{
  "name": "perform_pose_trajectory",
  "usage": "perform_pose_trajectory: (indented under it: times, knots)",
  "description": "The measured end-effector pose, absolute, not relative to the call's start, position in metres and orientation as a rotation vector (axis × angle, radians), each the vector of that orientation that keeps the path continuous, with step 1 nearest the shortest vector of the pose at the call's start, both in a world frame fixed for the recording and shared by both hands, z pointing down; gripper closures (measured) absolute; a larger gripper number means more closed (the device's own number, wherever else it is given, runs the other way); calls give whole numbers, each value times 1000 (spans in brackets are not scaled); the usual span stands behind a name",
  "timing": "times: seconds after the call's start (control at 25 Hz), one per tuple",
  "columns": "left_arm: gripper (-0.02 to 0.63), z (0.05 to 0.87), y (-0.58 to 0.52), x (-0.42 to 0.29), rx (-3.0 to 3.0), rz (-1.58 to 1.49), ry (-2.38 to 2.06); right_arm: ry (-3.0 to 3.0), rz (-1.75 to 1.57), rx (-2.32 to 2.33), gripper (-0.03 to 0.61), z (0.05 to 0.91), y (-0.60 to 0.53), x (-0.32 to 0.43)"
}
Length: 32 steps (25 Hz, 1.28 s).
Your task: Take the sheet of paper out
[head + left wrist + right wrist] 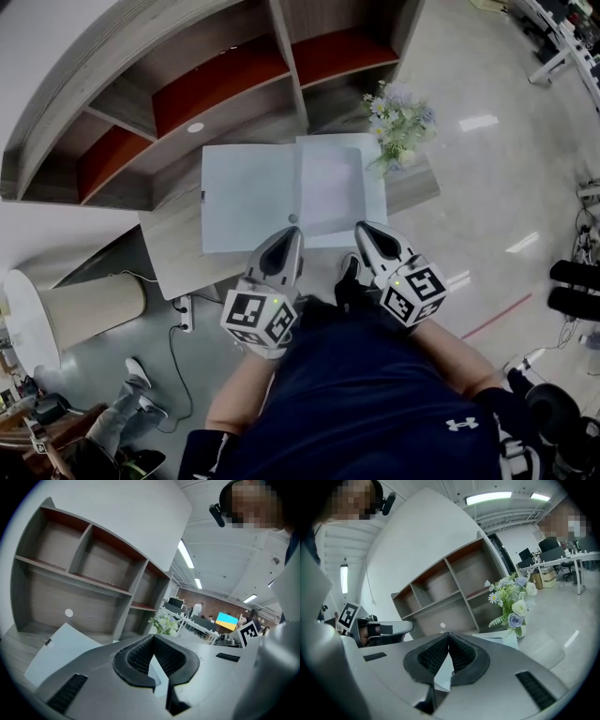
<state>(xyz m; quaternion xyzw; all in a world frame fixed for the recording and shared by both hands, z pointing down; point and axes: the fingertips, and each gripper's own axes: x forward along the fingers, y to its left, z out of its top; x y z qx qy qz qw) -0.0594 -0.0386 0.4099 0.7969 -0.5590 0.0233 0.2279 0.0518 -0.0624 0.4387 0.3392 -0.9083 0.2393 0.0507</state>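
Left gripper [291, 236] and right gripper [366, 231] are each clamped on the near edge of the sheet of paper [330, 187], which lies just beside the flowers [401, 127].

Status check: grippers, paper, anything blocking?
Left gripper, right gripper both shut on sheet of paper, near edge. Sheet flat on desk beside white folder. Flowers far right, not in the way.

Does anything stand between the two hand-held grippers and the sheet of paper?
Nothing visible does. The left hand-held gripper and right hand-held gripper are both shut on the near edge of the sheet of paper; the flowers stand aside.
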Motion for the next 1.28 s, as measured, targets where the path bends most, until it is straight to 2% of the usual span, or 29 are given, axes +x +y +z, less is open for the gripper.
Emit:
perform_pose_trajectory:
  times: [0.36,0.8,0.84,0.92,1.12,1.28]
  knots:
    - [598,445,-100,-97,2166,66,-1476,-2652,793,1140,565,465,-88,62]
    - [595,535,-156,-109,2113,282,-1315,-2500,828,1351,565,497,-110,69]
    - [579,544,-161,-106,2104,300,-1285,-2492,835,1364,565,499,-110,70]
    - [503,562,-170,-99,2091,351,-1234,-2473,851,1386,565,504,-111,72]
    - [398,611,-192,-82,2053,485,-1131,-2424,897,1424,565,519,-113,82]
    - [376,652,-208,-79,1975,580,-1090,-2391,924,1453,565,525,-115,91]
